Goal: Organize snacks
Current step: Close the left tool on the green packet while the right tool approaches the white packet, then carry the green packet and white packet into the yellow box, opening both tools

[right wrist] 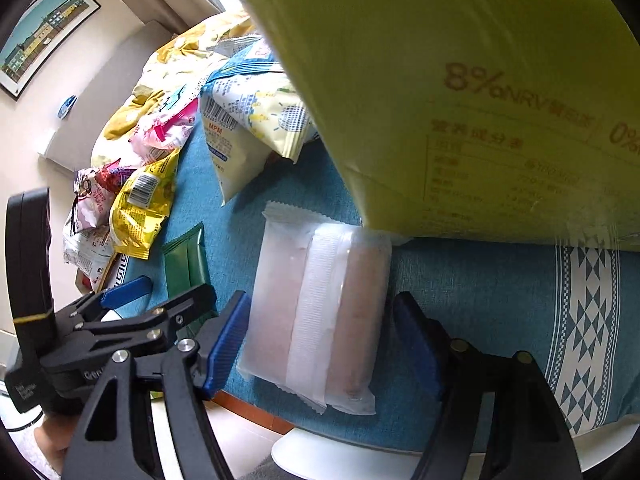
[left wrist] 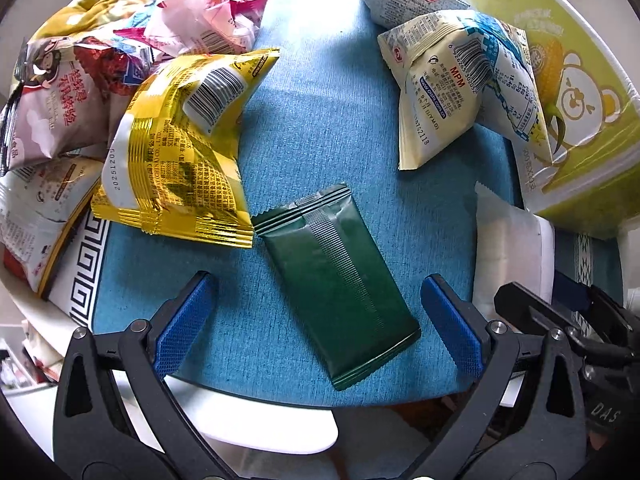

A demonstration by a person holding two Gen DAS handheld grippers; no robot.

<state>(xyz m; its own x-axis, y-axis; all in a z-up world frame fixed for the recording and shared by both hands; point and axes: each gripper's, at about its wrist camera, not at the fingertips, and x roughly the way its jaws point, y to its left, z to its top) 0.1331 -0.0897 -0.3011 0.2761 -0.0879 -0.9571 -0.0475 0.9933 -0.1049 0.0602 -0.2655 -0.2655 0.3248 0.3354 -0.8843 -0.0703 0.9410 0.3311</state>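
A dark green flat packet (left wrist: pixel 338 282) lies on the blue cloth between the open fingers of my left gripper (left wrist: pixel 316 300); the pads do not touch it. It also shows in the right wrist view (right wrist: pixel 187 264). A white translucent sausage packet (right wrist: pixel 316 312) lies between the open fingers of my right gripper (right wrist: pixel 320 336), apart from both pads. It shows at the right of the left wrist view (left wrist: pixel 510 252). A yellow packet (left wrist: pixel 176 160), pink packets (left wrist: pixel 204 16) and cream-blue packets (left wrist: pixel 452 80) lie around.
A big yellow-green snack box (left wrist: pixel 576 92) stands at the right, looming over the right gripper's view (right wrist: pixel 460 100). The blue tablecloth (left wrist: pixel 320 100) has a patterned white border (right wrist: pixel 588 320). The table's front edge is just below both grippers. A flowered cloth (right wrist: pixel 160 80) lies behind.
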